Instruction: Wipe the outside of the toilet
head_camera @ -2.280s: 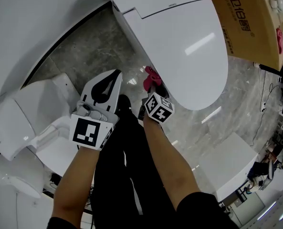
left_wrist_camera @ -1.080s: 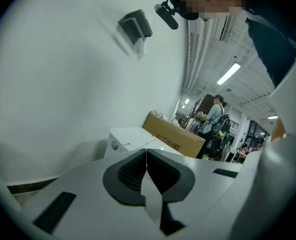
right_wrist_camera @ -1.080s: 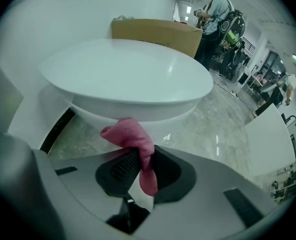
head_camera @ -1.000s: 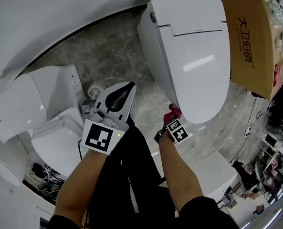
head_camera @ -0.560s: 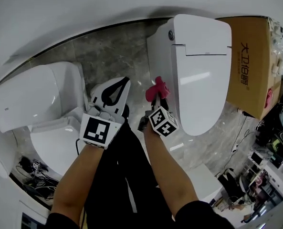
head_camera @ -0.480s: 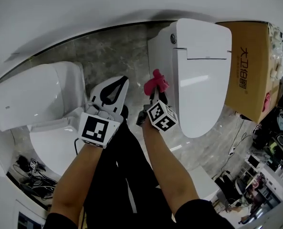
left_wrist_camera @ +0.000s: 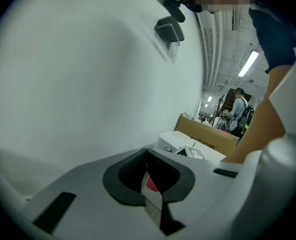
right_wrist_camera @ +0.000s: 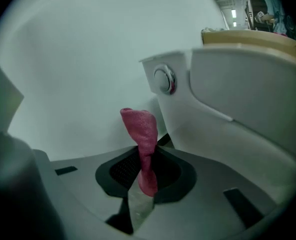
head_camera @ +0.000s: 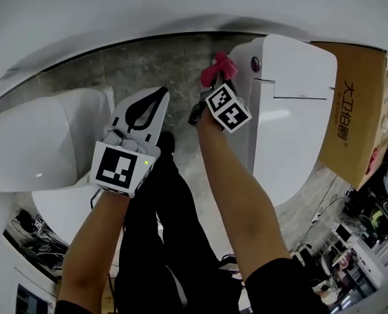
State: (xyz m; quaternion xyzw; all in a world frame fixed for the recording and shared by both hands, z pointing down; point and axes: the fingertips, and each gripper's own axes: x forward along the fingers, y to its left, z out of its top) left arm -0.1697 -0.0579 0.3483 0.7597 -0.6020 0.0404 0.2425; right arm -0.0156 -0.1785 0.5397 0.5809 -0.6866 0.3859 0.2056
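A white toilet (head_camera: 292,110) with its lid down stands at the right in the head view. A round flush button (head_camera: 254,63) sits on its rear left side. My right gripper (head_camera: 212,84) is shut on a pink cloth (head_camera: 218,66), held up just left of that button and short of the toilet's side. In the right gripper view the pink cloth (right_wrist_camera: 140,134) sticks up from the right gripper (right_wrist_camera: 144,170), with the button (right_wrist_camera: 163,79) and the toilet (right_wrist_camera: 237,114) close on the right. My left gripper (head_camera: 159,93) is shut and holds nothing, pointing at the floor left of the toilet; the left gripper (left_wrist_camera: 147,155) faces a white wall.
A second white toilet (head_camera: 43,142) stands at the left. A brown cardboard box (head_camera: 360,103) stands beside the toilet's right side. A curved white wall (head_camera: 115,12) runs behind both. Grey marble floor (head_camera: 135,67) lies between them. The person's legs in black trousers (head_camera: 161,227) are below.
The right gripper has carried the pink cloth from the toilet's front, along its left side, up to the rear by the flush button. The left gripper stays shut beside it.
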